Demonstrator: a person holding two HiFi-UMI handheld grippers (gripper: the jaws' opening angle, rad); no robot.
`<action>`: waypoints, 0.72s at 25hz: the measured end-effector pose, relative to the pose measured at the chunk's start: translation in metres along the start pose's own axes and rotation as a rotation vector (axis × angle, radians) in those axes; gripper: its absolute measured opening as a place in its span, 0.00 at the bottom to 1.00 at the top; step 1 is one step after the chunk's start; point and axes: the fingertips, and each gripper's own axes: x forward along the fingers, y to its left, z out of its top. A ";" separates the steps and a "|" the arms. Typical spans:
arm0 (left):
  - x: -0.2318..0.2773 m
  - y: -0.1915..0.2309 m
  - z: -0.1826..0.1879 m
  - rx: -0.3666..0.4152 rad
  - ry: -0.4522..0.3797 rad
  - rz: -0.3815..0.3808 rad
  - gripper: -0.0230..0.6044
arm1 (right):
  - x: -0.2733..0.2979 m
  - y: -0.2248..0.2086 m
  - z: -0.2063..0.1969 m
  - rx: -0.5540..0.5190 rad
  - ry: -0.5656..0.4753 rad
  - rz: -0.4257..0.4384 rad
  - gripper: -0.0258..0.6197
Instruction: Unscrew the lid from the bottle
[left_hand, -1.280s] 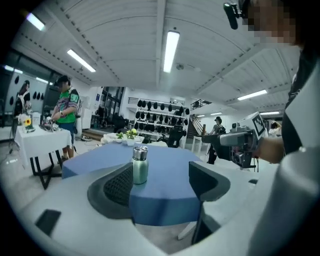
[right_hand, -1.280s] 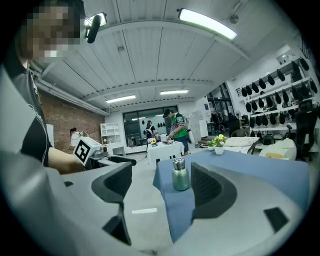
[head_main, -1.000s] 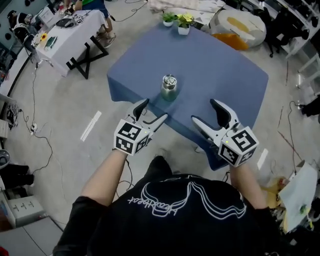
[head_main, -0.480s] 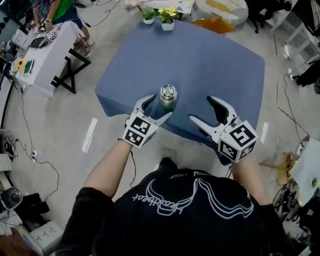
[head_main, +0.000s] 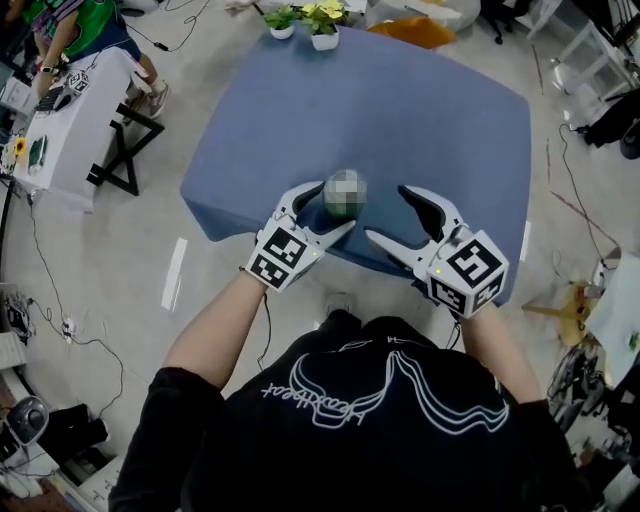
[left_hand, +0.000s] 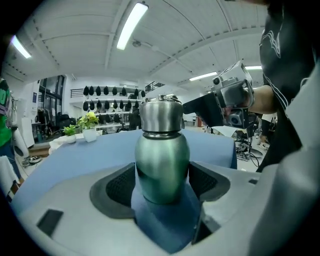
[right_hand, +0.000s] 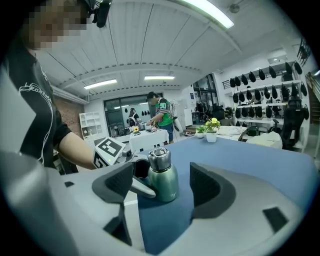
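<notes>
A green metal bottle (left_hand: 162, 160) with a steel screw lid (left_hand: 161, 116) stands upright near the front edge of the blue table (head_main: 420, 110). In the head view a mosaic patch covers the bottle's top (head_main: 345, 192). My left gripper (head_main: 322, 208) is open, with one jaw on each side of the bottle's body (right_hand: 165, 184). Whether its pads (left_hand: 119, 187) touch the bottle is unclear. My right gripper (head_main: 392, 215) is open a short way to the bottle's right, pointing at it with nothing between its pads (right_hand: 207, 187).
Two small potted plants (head_main: 305, 18) stand at the table's far edge. A white side table (head_main: 70, 125) with a person beside it is at the far left. Cables lie on the floor (head_main: 60, 280). Racks of dark helmets (right_hand: 265, 80) line the far wall.
My left gripper has moved forward from in front of the table until its jaws flank the bottle. The right gripper has come in closer from the right.
</notes>
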 end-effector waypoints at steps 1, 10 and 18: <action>0.001 -0.001 0.001 0.004 -0.006 -0.009 0.57 | 0.003 0.000 0.001 0.001 -0.002 -0.002 0.58; 0.002 -0.002 0.001 0.008 -0.032 -0.052 0.56 | 0.038 0.003 0.004 -0.011 -0.018 -0.003 0.56; 0.002 -0.003 0.000 0.001 -0.045 -0.046 0.56 | 0.062 0.006 0.007 -0.015 -0.051 -0.008 0.52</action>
